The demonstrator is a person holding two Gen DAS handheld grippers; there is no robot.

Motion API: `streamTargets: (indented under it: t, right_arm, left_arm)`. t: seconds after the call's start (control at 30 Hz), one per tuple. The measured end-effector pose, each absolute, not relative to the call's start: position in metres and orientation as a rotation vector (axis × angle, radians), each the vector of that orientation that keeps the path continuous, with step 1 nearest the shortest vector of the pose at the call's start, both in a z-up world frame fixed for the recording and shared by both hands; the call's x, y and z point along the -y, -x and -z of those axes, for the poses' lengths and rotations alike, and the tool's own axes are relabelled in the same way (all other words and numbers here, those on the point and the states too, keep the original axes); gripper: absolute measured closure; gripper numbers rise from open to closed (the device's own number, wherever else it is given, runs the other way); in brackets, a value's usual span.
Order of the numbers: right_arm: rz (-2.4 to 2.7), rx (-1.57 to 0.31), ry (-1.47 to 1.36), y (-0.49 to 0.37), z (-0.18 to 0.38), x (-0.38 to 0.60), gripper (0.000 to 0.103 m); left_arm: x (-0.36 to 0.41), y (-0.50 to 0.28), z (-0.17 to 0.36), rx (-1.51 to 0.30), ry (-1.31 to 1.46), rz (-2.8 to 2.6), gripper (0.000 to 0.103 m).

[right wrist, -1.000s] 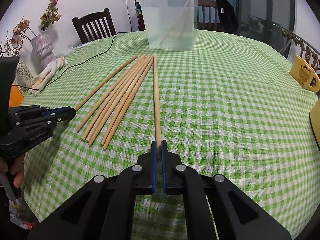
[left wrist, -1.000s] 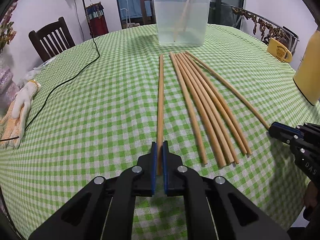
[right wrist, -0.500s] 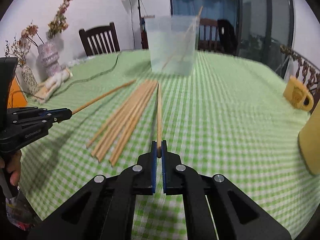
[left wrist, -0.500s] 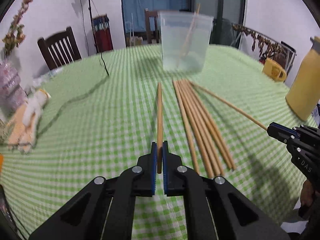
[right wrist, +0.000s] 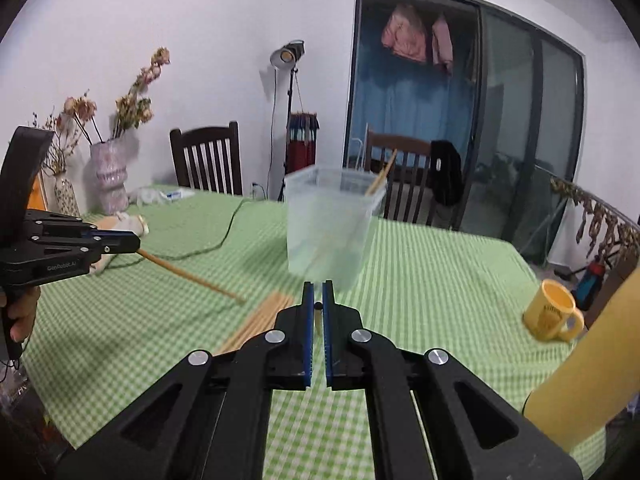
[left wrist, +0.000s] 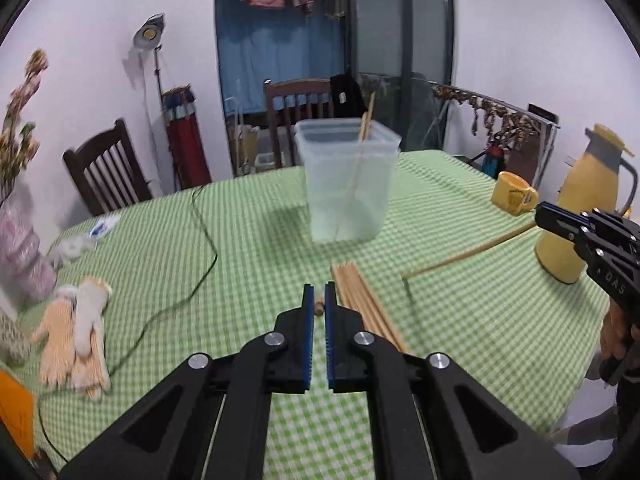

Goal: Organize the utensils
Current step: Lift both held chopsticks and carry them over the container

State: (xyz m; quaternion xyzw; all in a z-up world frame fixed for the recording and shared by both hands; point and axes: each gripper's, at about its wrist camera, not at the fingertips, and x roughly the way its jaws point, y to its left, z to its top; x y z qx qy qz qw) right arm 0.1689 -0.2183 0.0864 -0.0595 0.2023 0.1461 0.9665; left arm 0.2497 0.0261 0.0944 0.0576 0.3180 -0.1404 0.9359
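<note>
Each gripper is clamped on one wooden stick. The left gripper (left wrist: 319, 306) pinches the left chopstick (left wrist: 319, 311) so that it points straight ahead and only its end shows between the blue pads; seen from the right wrist, this chopstick slants from the claw down toward the cloth. The right gripper (right wrist: 318, 304) grips the right chopstick (right wrist: 317, 307) the same way (from the left wrist it also reaches down toward the cloth).

Just beyond the claws, the loose chopsticks (left wrist: 362, 300) lie bundled near the table's middle. Farther on stands the clear tub (left wrist: 347, 178), with one stick (left wrist: 366, 122) already leaning inside.

The step in hand looks like carrying both sticks to the tub. To do it well, raise each far tip above the rim, bring the two in one after the other so they do not cross, then tip them upright before letting go.

The black cable (left wrist: 200, 240) and gloves (left wrist: 76, 336) lie by the left edge, the yellow mug (right wrist: 550, 310) and yellow flask (left wrist: 584, 204) toward the right; none blocks the path. The leaning stick and the light tub itself are the likelier snags.
</note>
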Motion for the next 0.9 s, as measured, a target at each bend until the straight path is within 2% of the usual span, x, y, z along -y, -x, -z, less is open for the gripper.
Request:
streamTargets:
  t: [0.23,0.47,0.7,0.9]
  right_arm:
    - [-0.297,-0.321,0.182,-0.18,-0.129,0.217,0.099]
    - [-0.355,-0.352,0.183,-0.224,-0.181,0.219,0.099]
    - [-0.379,-0.335,0.152,-0.271,-0.245,0.215,0.099]
    - [-0.374,-0.298,0.155,-0.318,-0.292,0.205,0.099]
  left_arm:
    - [-0.011,-0.269,-0.154,-0.575,-0.172,0.33,0.101]
    - [0.005,-0.293,-0.222,-0.517,-0.2,0.382,0.101]
    - [0.022,-0.348,-0.291,-0.492,-0.188,0.398,0.101]
    - [0.031,-0.398,-0.326,-0.47,-0.163,0.385,0.101]
